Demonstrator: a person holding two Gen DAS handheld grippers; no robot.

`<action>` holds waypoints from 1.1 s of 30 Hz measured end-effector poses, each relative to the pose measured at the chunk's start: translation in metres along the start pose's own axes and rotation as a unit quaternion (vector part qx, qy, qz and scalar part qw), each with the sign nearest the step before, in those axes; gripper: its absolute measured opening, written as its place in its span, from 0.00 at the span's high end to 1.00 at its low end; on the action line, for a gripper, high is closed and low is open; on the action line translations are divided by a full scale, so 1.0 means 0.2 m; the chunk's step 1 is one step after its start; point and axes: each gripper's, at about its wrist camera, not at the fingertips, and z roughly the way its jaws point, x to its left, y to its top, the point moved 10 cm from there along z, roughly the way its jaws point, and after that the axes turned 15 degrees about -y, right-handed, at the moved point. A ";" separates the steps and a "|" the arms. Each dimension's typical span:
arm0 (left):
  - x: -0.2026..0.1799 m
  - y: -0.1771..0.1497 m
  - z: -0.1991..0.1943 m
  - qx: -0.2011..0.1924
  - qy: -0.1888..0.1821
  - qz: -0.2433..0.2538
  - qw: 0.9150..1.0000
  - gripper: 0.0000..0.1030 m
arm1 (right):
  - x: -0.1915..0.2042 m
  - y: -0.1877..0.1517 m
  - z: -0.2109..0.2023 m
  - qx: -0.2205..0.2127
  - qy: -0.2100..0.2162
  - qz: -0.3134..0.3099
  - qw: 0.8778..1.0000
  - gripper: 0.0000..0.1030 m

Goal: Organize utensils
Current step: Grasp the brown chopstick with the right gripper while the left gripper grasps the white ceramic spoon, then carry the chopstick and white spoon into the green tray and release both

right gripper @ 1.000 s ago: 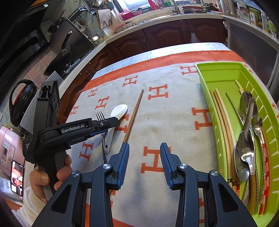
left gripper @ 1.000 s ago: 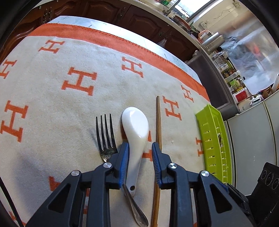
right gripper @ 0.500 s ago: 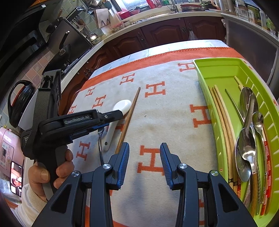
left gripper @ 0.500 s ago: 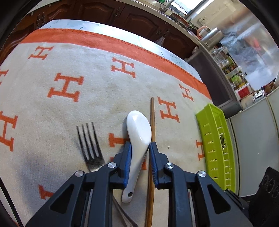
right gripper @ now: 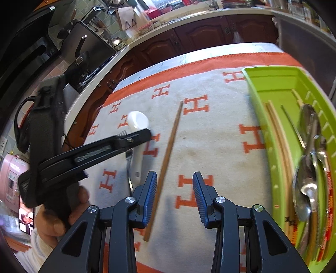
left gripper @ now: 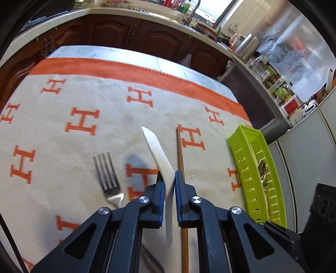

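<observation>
Left wrist: left claw clamped on white spoon, edge-on, bowl pointing toward table's far edge. Fork and chopstick lie parallel either side.
Right wrist: right claw apart, empty, hovering over open blanket; green tray at right edge.

**Daylit kitchen, strong fisheye warp, some motion smear**

Bright daylight from the window behind the far counter. White spoon throws a soft grey shadow onto the cloth to its left. Glare off the steel spoons in the green tray, which smear toward the right edge. Black vignette in all corners; counter lines bow hard. Left tool and the hand blurred in the right wrist view. Fork slightly soft.
</observation>
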 end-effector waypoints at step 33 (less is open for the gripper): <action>0.03 -0.15 -0.45 -0.030 0.031 0.019 0.999 0.93 | 0.11 0.04 0.13 -0.035 -0.076 -0.026 0.996 0.94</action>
